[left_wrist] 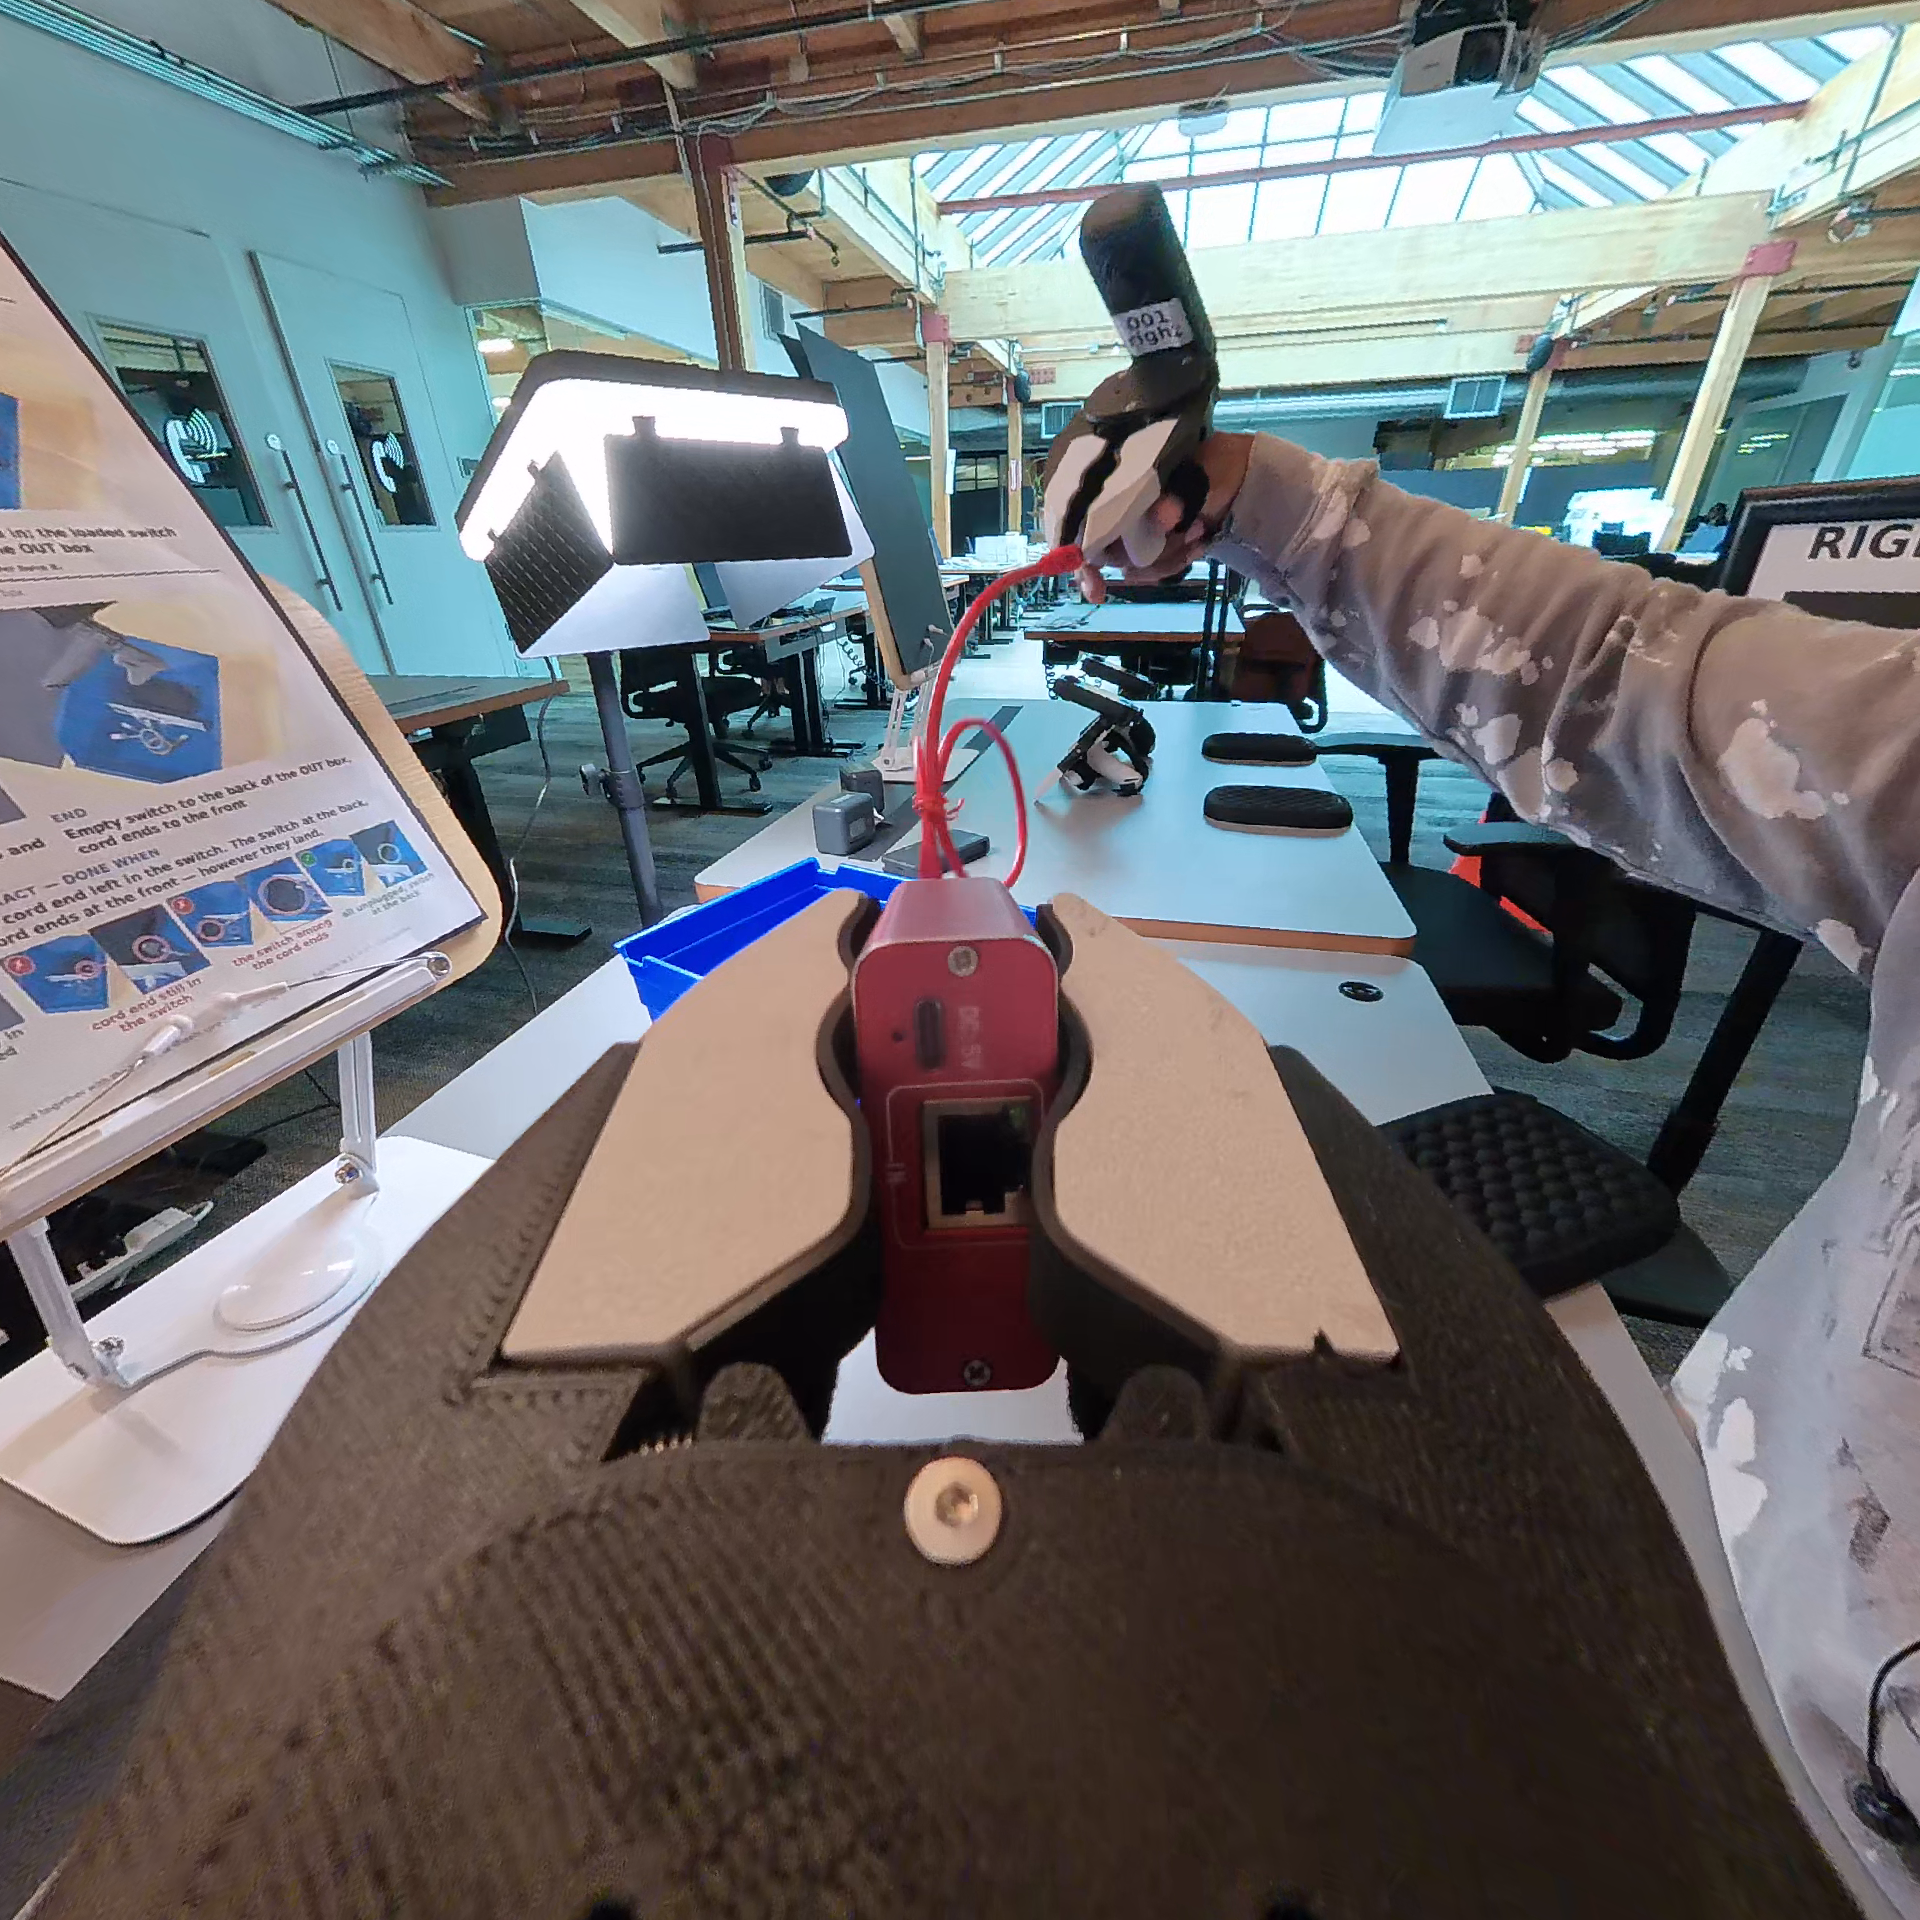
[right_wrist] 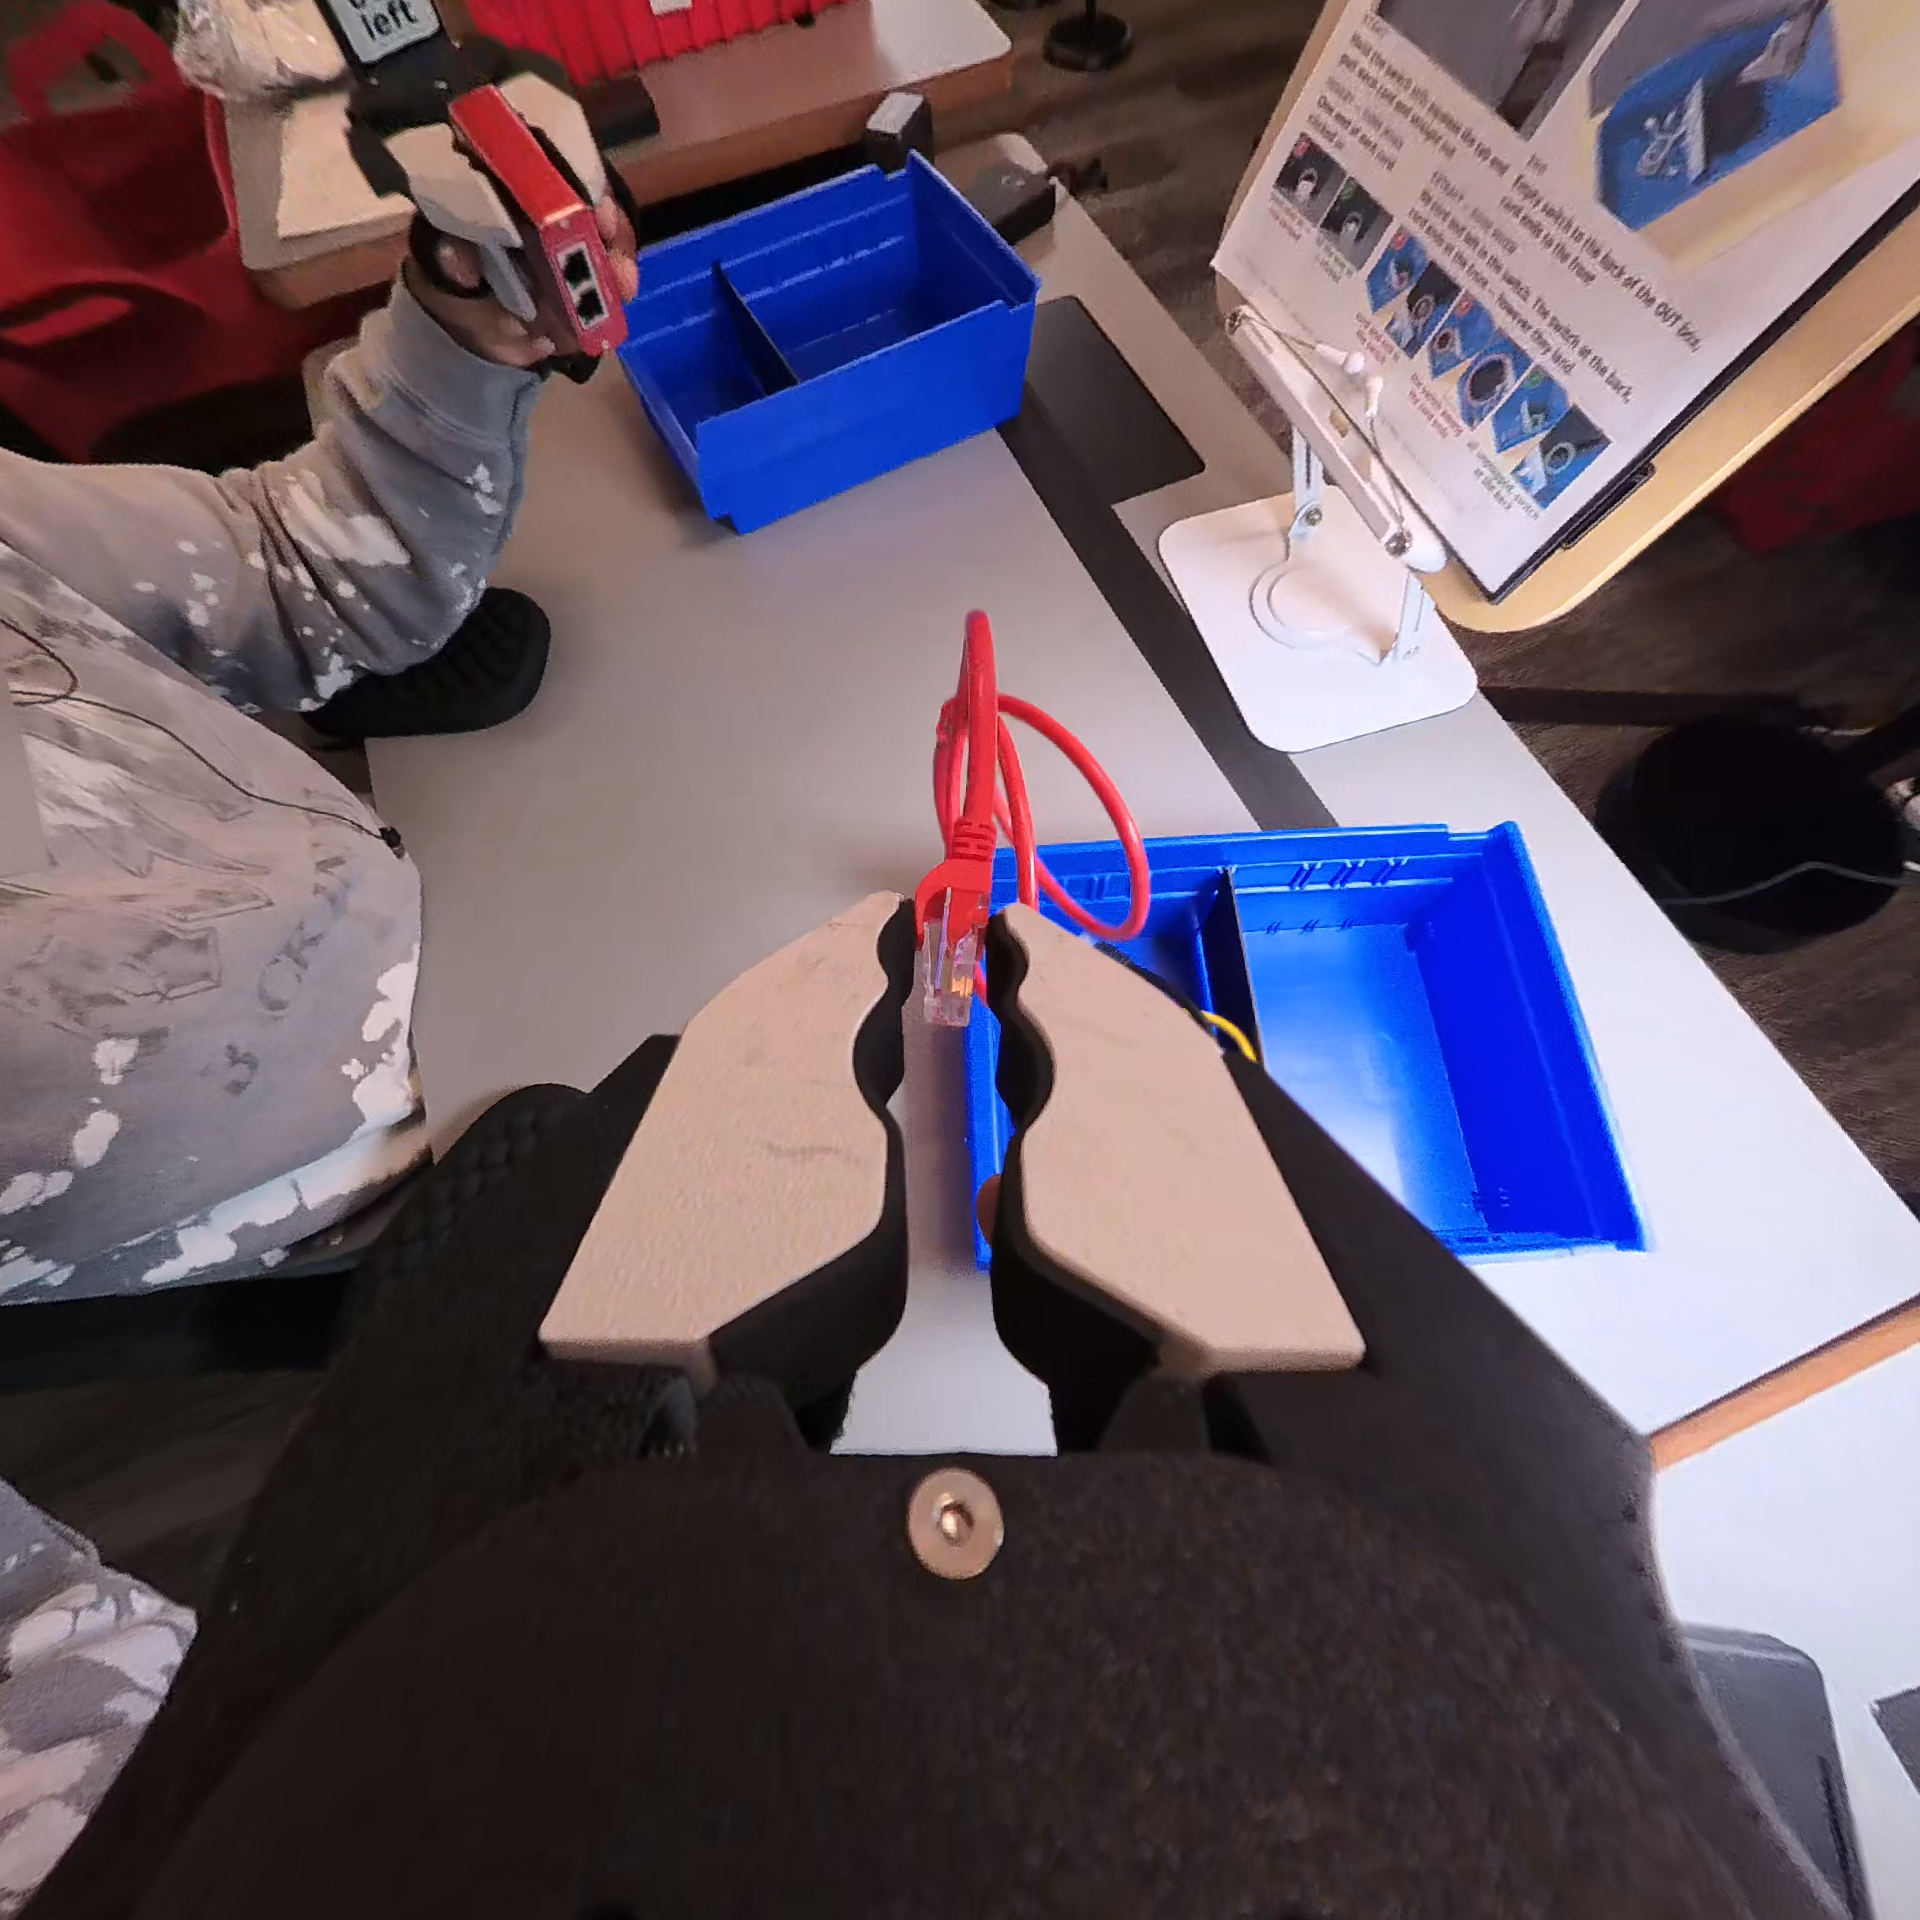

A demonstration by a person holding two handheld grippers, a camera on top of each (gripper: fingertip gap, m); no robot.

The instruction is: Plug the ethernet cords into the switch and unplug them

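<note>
Switch in one gripper, red cord plug in the other — both held up, well apart.

The left gripper is closed around the red switch, lifted above the table. The right gripper pinches the red ethernet cord just behind its clear plug, over a blue bin. The plug points back toward the wrist — presented like this it would likely miss the port, or twist in the light grip.
</note>
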